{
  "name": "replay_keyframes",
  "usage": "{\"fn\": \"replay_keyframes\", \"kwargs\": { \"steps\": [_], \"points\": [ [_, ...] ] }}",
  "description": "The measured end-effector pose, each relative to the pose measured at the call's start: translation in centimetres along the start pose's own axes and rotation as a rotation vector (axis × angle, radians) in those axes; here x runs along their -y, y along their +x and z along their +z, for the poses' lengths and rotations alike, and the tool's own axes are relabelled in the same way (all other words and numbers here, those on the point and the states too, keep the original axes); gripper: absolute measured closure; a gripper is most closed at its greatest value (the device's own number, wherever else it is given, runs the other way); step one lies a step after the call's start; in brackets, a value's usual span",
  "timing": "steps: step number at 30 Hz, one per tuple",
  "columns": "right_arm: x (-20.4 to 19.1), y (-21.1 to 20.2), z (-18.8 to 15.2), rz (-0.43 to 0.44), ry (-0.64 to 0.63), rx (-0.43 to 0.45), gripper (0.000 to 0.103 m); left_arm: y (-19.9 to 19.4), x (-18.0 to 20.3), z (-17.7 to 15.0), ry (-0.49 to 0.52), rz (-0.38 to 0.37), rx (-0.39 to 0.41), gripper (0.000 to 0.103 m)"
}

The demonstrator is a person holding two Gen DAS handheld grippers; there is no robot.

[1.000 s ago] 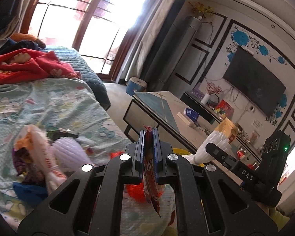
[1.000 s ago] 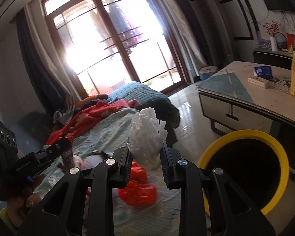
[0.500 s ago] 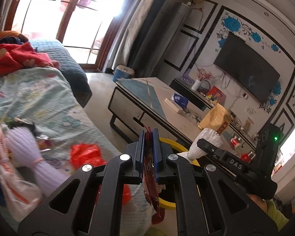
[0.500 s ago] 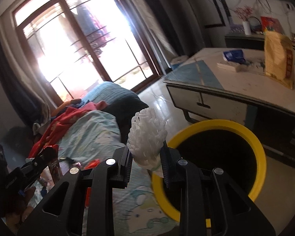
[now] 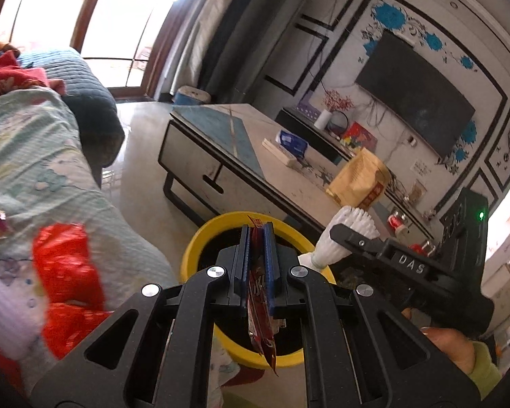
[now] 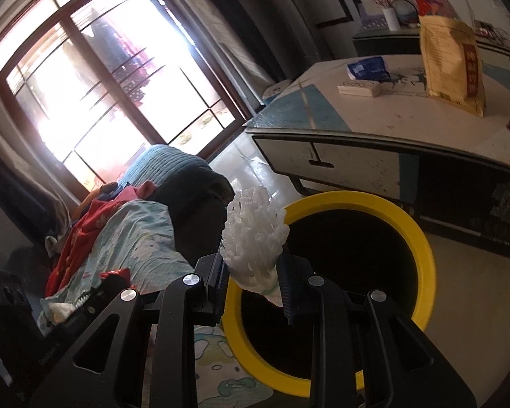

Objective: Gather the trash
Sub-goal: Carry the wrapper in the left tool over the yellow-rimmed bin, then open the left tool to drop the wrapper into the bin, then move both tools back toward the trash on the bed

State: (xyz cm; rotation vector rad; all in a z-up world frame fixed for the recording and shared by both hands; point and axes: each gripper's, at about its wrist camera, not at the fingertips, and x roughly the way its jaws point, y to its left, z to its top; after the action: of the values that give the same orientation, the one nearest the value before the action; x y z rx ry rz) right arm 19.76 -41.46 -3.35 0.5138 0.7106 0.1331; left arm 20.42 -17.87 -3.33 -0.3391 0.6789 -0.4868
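Observation:
My left gripper (image 5: 257,238) is shut on a dark red snack wrapper (image 5: 260,309) that hangs down over the yellow-rimmed trash bin (image 5: 200,241). My right gripper (image 6: 253,272) is shut on a white foam net (image 6: 253,238) and holds it above the near rim of the same bin (image 6: 421,238). The right gripper with the foam net (image 5: 348,227) also shows in the left wrist view, at the bin's right side. Red plastic trash (image 5: 64,272) lies on the bed to the left.
The bin stands on the floor between the bed with the patterned sheet (image 5: 34,156) and a low coffee table (image 5: 221,156). On the table stand a yellow bag (image 6: 452,64) and a blue packet (image 6: 367,68). A TV (image 5: 414,95) hangs on the far wall.
Both grippers have swung from over the bed toward the yellow bin and now hold their items above it. Both stay shut on their items.

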Motion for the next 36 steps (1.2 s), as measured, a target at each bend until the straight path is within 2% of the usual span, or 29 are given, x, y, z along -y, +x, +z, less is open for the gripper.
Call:
{"fn": "replay_keyframes", "kwargs": {
  "steps": [11,13,15,17,21,36],
  "points": [
    [2.7,0.0,0.8,-0.016,0.082,-0.012,0.076,5.3,1.1,-1.1,0.016,-0.035,-0.096,0.099],
    [3.1,0.2,0.9,-0.023,0.096,-0.016,0.073,6.0,0.9,-1.3,0.008,-0.034,-0.115,0.098],
    [3.5,0.3,0.9,-0.033,0.109,-0.018,0.065,6.4,0.6,-1.3,-0.003,-0.033,-0.128,0.084],
    [3.8,0.5,0.9,-0.041,0.118,-0.023,0.063,6.6,0.3,-1.5,-0.013,-0.035,-0.140,0.076],
    [4.0,0.7,0.7,-0.060,0.127,-0.024,0.056,6.2,0.0,-1.8,-0.028,-0.030,-0.151,0.064],
    [3.4,0.7,0.5,-0.065,0.108,-0.025,0.049,0.9,-0.4,-0.4,-0.018,0.023,-0.045,0.037]
  ]
}}
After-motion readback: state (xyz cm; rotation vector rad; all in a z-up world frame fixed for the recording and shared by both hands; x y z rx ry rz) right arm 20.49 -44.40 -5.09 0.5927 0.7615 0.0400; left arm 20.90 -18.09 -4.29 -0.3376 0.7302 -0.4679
